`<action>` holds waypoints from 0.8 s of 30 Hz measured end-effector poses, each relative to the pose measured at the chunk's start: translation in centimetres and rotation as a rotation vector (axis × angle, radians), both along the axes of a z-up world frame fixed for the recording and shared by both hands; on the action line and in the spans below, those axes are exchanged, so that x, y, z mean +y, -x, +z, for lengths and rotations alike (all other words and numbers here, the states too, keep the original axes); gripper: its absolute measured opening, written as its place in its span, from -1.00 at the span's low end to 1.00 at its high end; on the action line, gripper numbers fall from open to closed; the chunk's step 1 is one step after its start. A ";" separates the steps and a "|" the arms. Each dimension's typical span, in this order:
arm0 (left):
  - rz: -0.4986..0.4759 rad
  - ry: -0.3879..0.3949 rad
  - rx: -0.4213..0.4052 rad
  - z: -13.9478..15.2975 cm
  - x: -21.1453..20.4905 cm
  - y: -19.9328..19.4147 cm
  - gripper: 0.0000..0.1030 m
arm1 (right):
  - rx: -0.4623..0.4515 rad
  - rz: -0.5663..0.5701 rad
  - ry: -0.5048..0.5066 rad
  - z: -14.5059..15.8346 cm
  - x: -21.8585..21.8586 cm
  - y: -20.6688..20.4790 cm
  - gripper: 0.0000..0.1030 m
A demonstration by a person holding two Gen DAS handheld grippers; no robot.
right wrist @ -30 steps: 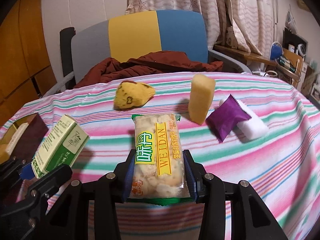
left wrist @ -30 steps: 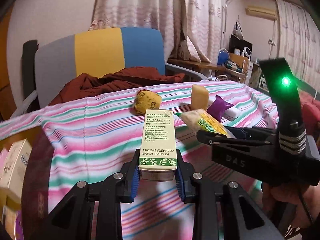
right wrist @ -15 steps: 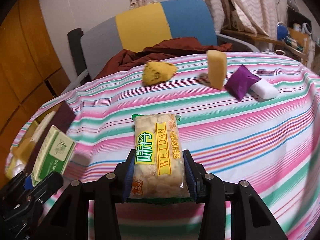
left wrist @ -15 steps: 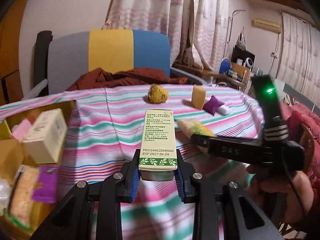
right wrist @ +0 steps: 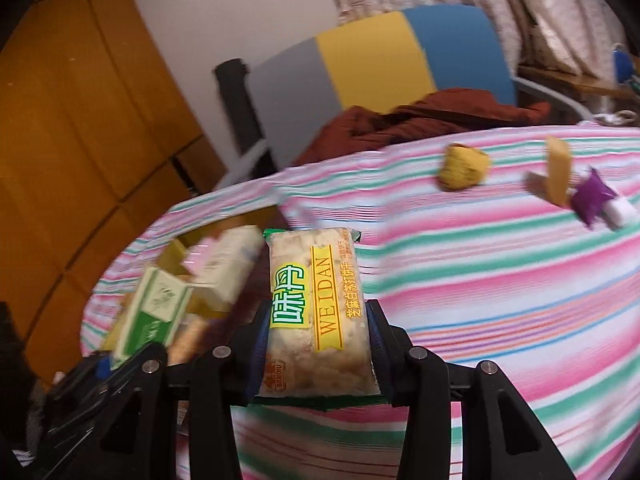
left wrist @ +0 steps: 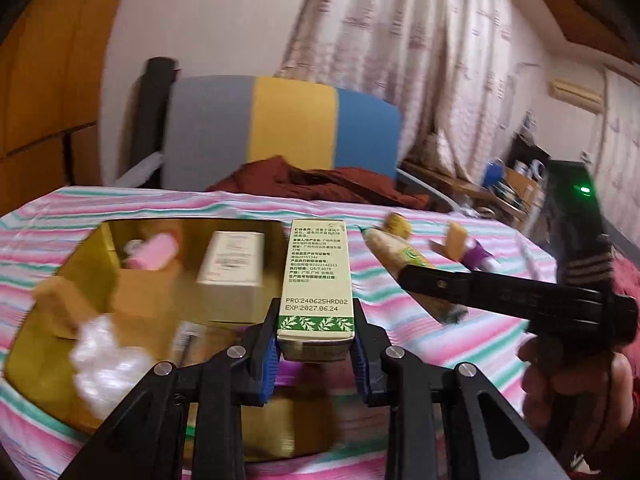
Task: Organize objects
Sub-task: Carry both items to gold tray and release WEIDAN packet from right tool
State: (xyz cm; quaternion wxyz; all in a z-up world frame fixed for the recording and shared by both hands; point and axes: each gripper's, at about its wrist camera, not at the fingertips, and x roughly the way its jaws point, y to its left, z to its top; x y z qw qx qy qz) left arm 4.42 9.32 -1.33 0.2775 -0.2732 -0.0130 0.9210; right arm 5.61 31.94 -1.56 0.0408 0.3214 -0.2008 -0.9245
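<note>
Left tongs [left wrist: 316, 354]: clamped on the base of a green and white carton [left wrist: 318, 280], which sticks straight out ahead along the fingers.
Right tongs [right wrist: 316, 354]: closed on the sides of a cracker packet [right wrist: 316, 316], its long side also running forward; the pads press into the wrapper.
Where the load must go: my guess is the yellow box [left wrist: 100, 240] on the desk [left wrist: 460, 340], lying below and to the left of both tongs.
Nearer hand: the left one; its carton hangs over the box's right edge, while the packet is beside the box, to its right.
Inside the box: a white carton [left wrist: 232, 264], a pink packet [left wrist: 154, 250] and a white wad [left wrist: 106, 360], so free room is tight.
In the way: the two tongs are close together and could knock each other.
Left on the desk: a yellow sponge [right wrist: 464, 166], a tan block [right wrist: 558, 176] and a purple sachet [right wrist: 592, 196], well apart at the far side.
</note>
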 end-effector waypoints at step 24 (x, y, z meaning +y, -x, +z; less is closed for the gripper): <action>0.254 0.101 -0.164 -2.3 -11.5 13.0 -0.42 | -0.115 0.138 0.122 -0.5 -14.0 14.0 -0.03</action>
